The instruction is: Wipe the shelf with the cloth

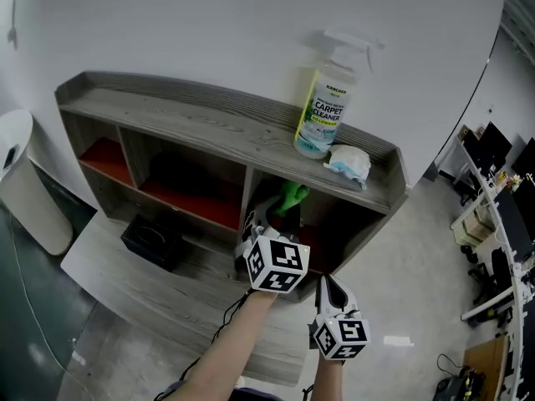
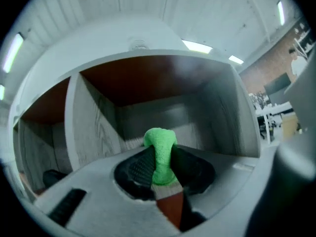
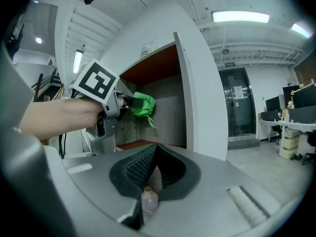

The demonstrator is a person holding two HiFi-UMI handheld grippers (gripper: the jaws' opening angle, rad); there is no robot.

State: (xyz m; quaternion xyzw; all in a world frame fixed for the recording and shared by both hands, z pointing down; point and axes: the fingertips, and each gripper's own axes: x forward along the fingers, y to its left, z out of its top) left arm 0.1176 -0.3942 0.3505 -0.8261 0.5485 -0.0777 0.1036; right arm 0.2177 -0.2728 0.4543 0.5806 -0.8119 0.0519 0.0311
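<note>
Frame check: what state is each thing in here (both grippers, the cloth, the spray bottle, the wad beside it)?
left gripper: shut on the green cloth, reaching into the right-hand compartment of the shelf.
green cloth: bunched up, pinched between the jaws.
right gripper: shut, empty, held outside the shelf.
spray bottle: upright on the shelf top.
white wad: crumpled, lying beside the bottle.
</note>
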